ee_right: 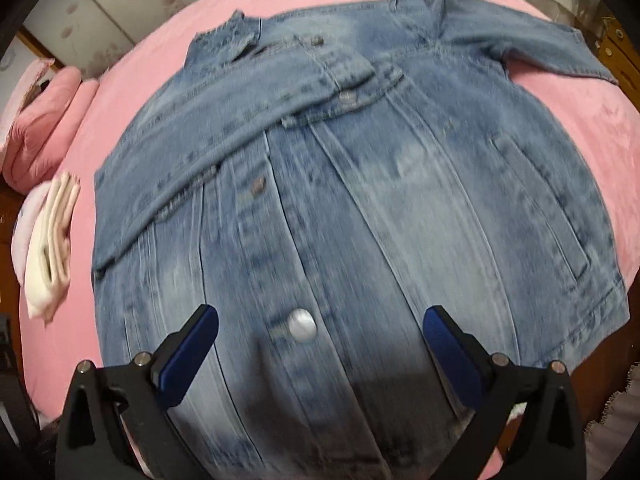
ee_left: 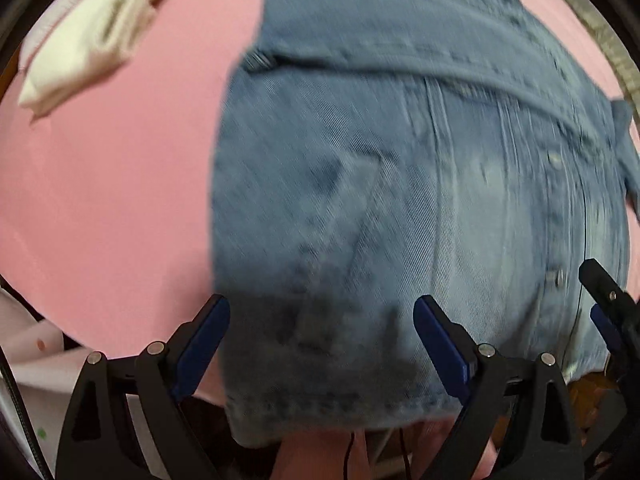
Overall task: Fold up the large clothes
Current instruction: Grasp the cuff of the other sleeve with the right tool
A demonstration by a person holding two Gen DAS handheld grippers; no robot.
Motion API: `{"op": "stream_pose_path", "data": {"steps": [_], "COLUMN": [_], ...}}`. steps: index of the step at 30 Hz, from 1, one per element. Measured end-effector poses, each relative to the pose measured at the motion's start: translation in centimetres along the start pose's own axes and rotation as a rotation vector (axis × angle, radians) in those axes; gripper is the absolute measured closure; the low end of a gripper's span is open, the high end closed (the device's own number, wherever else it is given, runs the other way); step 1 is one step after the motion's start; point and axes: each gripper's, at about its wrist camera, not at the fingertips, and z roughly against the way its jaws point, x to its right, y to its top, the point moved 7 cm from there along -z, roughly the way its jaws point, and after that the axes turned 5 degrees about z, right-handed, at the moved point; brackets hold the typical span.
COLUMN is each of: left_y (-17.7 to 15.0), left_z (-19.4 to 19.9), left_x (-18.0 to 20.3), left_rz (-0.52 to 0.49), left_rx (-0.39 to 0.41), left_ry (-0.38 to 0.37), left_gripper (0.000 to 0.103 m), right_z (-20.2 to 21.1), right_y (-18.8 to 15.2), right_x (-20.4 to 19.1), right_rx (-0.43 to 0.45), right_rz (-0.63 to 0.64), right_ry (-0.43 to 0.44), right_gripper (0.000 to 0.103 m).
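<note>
A blue denim jacket lies front up and buttoned on the pink bed. One sleeve is folded across its chest; the other sleeve stretches out at the upper right. My right gripper hovers open above the hem near a silver button, with nothing between its pads. In the left wrist view the jacket fills the right half. My left gripper stands open over its left hem corner, holding nothing. One of the right gripper's fingers shows at the right edge.
A folded white cloth lies on the bed left of the jacket, also visible in the left wrist view. Pink pillows are stacked at the far left. The sheet is bare between cloth and jacket. The bed's edge runs just below both grippers.
</note>
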Motion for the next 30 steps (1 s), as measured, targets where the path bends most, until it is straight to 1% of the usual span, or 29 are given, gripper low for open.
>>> {"op": "stream_pose_path", "data": {"steps": [2,5,8,10,14,15,16,17,20,21,23,25,30], "left_y": [-0.8,-1.6,-2.5,-3.2,-4.3,-4.6,-4.9,-5.2,-5.6,-5.7,-5.6,-5.3,-5.1], "left_z": [-0.3,-0.3,-0.1,0.0,0.7,1.0,1.4,1.9,2.6,2.7,2.5,2.4,3.1], "left_x": [1.0,2.5,4.5,6.6,12.0,13.6,14.8,16.5,20.5,22.8,26.7,31.1,40.5], "left_rz": [-0.015,-0.025,-0.021,-0.013,-0.005,-0.007,0.021,0.071,0.147,0.151,0.113,0.031,-0.129], "left_rx": [-0.028,-0.032,-0.043,-0.056,-0.057,-0.059,-0.059,-0.061,-0.068,-0.073,-0.08,-0.082,-0.036], "left_ry": [0.02,0.067,0.098,0.124,0.155,0.174,0.195,0.206,0.197,0.192,0.192,0.199,0.19], "left_gripper": [0.011,0.011,0.011,0.011,0.011,0.011,0.011,0.011,0.011,0.011,0.011,0.011,0.011], "right_z": [0.4,1.5,2.2,2.5,2.9,3.1,3.5,3.7,4.6,4.9,5.6,6.0,5.9], "right_y": [-0.8,-1.4,-1.4,-1.0,0.9,1.5,2.3,2.9,5.3,6.2,8.2,9.9,13.2], "right_x": [0.7,2.6,4.8,6.9,11.7,12.9,14.7,16.0,20.3,21.8,25.6,29.2,37.5], "right_rx": [-0.025,-0.02,-0.014,-0.013,-0.028,-0.026,-0.022,-0.023,-0.02,-0.013,0.011,0.033,0.085], "right_rz": [0.054,0.128,0.171,0.18,0.148,0.13,0.102,0.083,0.031,0.014,-0.031,-0.079,-0.194], "right_ry": [-0.002,-0.019,0.041,0.06,0.079,0.09,0.107,0.118,0.134,0.13,0.117,0.106,0.062], "right_gripper": [0.001,0.001,0.001,0.001,0.001,0.001,0.001,0.001,0.001,0.001,0.001,0.001,0.001]}}
